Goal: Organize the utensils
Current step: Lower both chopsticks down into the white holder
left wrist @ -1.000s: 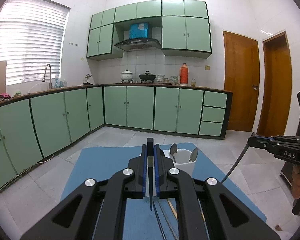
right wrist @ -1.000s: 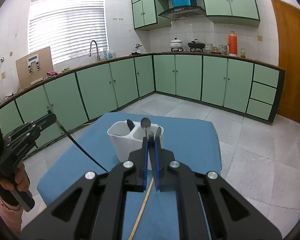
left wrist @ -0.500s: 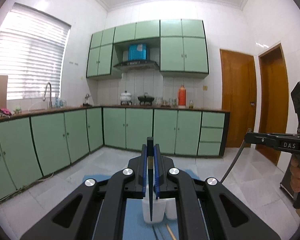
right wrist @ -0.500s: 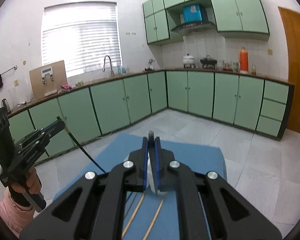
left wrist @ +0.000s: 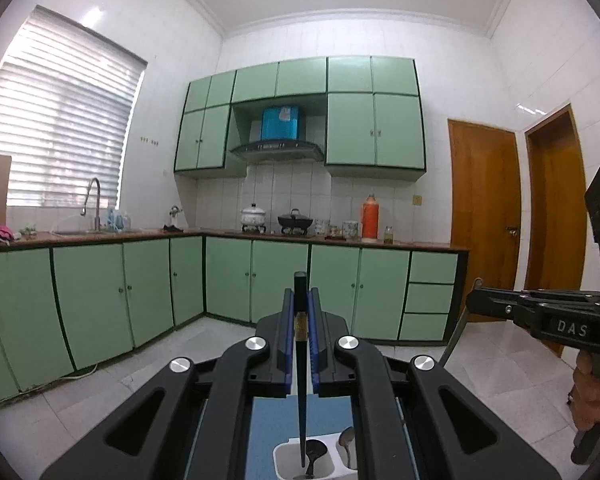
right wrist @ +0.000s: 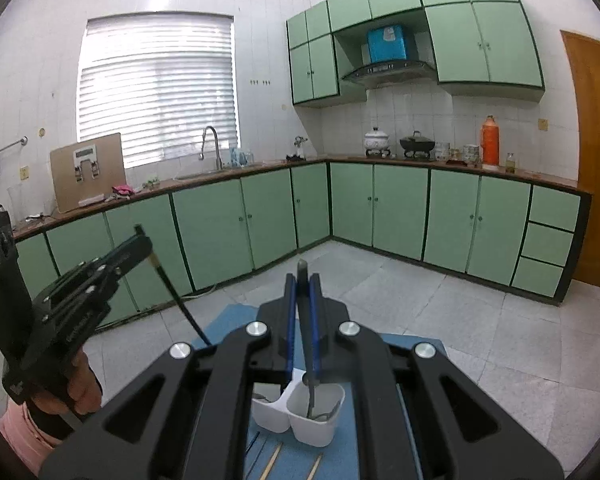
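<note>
We hold the left hand-held gripper point(left wrist: 301, 312) clamped on a slim black chopstick point(left wrist: 301, 380), which hangs upright with its tip inside one compartment of the white two-compartment plastic utensil holder point(left wrist: 286, 453). A dark spoon point(left wrist: 314, 454) rests in that same compartment, and a silver metal spoon point(left wrist: 346, 440) stands in the neighbouring one. Our right hand-held gripper point(right wrist: 303, 292) is closed around a grey-handled metal utensil point(right wrist: 309, 344), its lower end dipping into the holder's right compartment. The holder sits on a blue mat point(right wrist: 344, 464) covering the tabletop, where two pale wooden chopsticks point(right wrist: 271, 462) lie just in front of it beside a thin dark stick point(right wrist: 254, 454).
</note>
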Motion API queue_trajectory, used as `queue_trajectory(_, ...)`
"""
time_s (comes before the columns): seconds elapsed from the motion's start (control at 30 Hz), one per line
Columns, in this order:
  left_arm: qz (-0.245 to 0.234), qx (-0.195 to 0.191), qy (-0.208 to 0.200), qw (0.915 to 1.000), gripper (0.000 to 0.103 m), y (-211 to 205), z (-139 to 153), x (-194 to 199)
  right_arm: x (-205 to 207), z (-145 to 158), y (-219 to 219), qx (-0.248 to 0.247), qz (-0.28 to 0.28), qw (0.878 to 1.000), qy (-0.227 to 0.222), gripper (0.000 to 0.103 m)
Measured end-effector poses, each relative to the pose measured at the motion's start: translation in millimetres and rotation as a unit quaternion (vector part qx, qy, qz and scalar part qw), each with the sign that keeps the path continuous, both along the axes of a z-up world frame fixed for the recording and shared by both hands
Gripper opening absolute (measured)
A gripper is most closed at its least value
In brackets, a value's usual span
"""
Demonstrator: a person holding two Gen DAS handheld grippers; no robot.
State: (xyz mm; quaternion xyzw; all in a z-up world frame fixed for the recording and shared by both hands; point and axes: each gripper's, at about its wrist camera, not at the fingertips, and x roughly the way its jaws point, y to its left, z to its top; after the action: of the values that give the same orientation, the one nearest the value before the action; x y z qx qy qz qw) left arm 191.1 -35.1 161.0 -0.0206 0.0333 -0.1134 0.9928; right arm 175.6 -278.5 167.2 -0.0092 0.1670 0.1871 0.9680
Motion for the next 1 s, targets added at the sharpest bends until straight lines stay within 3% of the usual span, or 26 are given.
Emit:
queue_trajectory(0.4, 0.000, 0.016, 0.076, 0.9970, 0.007, -9.0, -54.5, 73.5, 59.5, -60.9, 23.1, -0.009, 0.001, 0.998, 0.062, 0.005)
queue_trajectory(1.0, 0.007, 0.033, 0.140, 0.9897, 0.007, -14.1, -106.3, 111.2, 80.9, -106.3, 36.1, -0.008, -0.009, 0.995, 0.098, 0.006)
